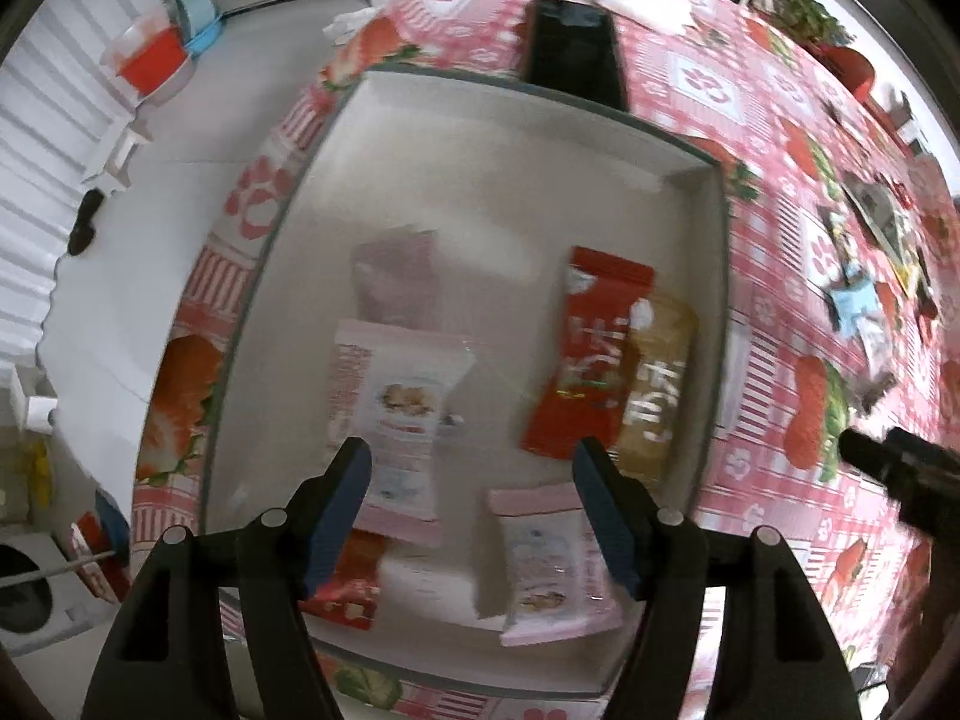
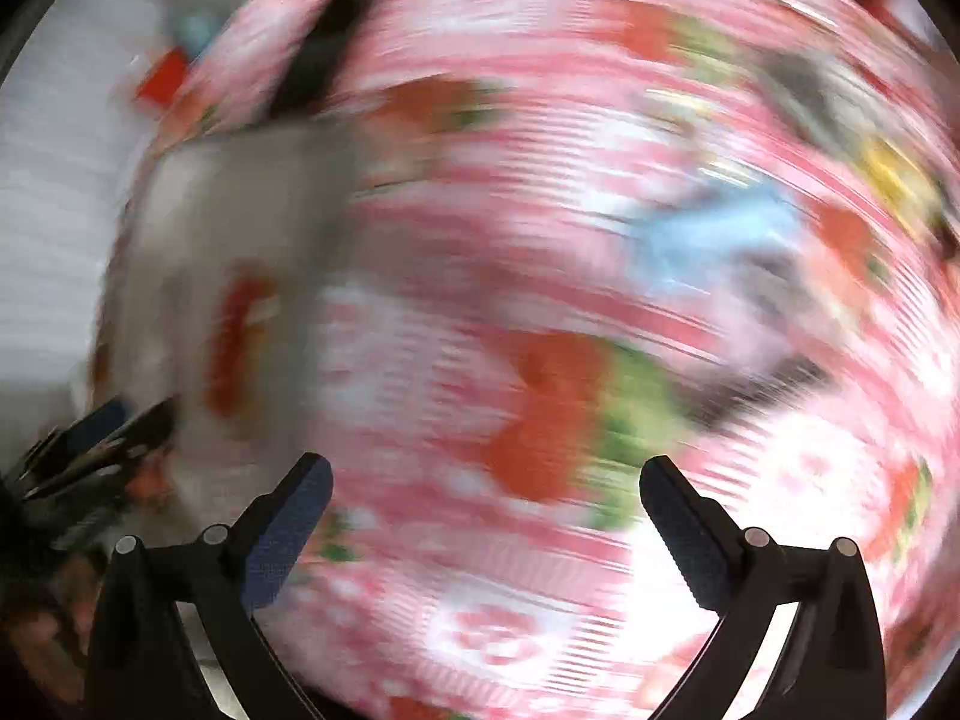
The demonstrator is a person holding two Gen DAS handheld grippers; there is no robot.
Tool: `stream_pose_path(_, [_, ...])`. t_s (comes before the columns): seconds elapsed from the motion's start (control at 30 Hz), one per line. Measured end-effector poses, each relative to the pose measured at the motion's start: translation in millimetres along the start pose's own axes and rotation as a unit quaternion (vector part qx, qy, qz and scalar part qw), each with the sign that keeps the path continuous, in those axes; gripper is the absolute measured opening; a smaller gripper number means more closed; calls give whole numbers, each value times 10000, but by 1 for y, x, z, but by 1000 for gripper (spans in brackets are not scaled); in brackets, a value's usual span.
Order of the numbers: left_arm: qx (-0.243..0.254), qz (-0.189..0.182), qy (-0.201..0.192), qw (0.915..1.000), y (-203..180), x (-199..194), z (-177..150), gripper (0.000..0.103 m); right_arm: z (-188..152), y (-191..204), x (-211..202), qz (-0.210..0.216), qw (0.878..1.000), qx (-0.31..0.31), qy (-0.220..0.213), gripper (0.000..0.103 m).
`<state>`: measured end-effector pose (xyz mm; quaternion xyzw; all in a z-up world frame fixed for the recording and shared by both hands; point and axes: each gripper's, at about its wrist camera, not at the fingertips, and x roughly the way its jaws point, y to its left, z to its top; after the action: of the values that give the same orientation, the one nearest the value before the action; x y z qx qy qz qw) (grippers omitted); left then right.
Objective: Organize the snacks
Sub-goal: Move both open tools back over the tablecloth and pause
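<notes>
A: What's the left wrist cam showing?

B: Left tool [image 1: 471,456] is pointing down over a shallow white tray [image 1: 702,180] w/ a grey rim; its blue-padded fingers [image 1: 339,516] are standing moderately apart, nothing between them, pads pressing on nothing. Tray is sitting on a worktop [image 1: 774,120] covered in a pink-and-red strawberry-print cloth.

A: And the snacks?

B: Several are lying flat in the tray; a pink-and-white packet [image 1: 396,402] left of centre, w/ a paler pink packet [image 1: 396,276] just beyond it; a red packet [image 1: 591,354] to the right, overlapping a tan packet [image 1: 657,396] beside it; another pink-and-white packet [image 1: 555,576] near the right finger; a small red wrapper [image 1: 351,588] is peeking out behind the left finger. More loose wrappers [image 1: 870,276] are lying on the cloth well apart from the tray, far right; a dark flat object [image 1: 573,54] is lying just past the tray's far edge.

A: Right wrist cam?

B: Heavily motion-blurred; right tool [image 2: 486,468] is standing wide, empty btwn the fingers, over the patterned cloth. Tray is a pale smear at left, w/ a red streak inside it; left tool is showing at the lower left edge. Blue and yellow blobs at upper right; can't tell what they are.
</notes>
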<state>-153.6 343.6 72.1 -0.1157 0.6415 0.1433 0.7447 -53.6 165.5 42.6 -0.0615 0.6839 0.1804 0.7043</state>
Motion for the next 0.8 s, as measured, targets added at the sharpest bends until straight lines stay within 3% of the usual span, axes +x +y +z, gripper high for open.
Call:
stream_pose_path(0.07, [100,-49,-34,9999,-6,-2,1,73,-11,-47,-7,-369,9963,698,-346,103])
stream_pose_path(0.17, [329,-140,-73,9993,-28,-6,-1,73,-24,-112,-9,-937,9812,1488,-795,103])
stream_pose_path(0.3, [724,-332,-108,9968,-62,-14,-7,73,-35,-168,3,-1231,9713,1696,-1126,103])
stream_pose_path(0.4, [1023,-428,-71,9938,-89,-16,-12,75,-41,-184,6,-1175,9690,1450,-1620,103])
stream_pose_path(0.6, [1527,-512,67,9869,-130,-17,-27,75,-59,-196,7,-1245,9469,1124,-2744,103])
stream_pose_path(0.8, [1764,-566,181,9825,-154,-13,-35,75,-85,-197,5,-1276,9423,1187,-2857,103])
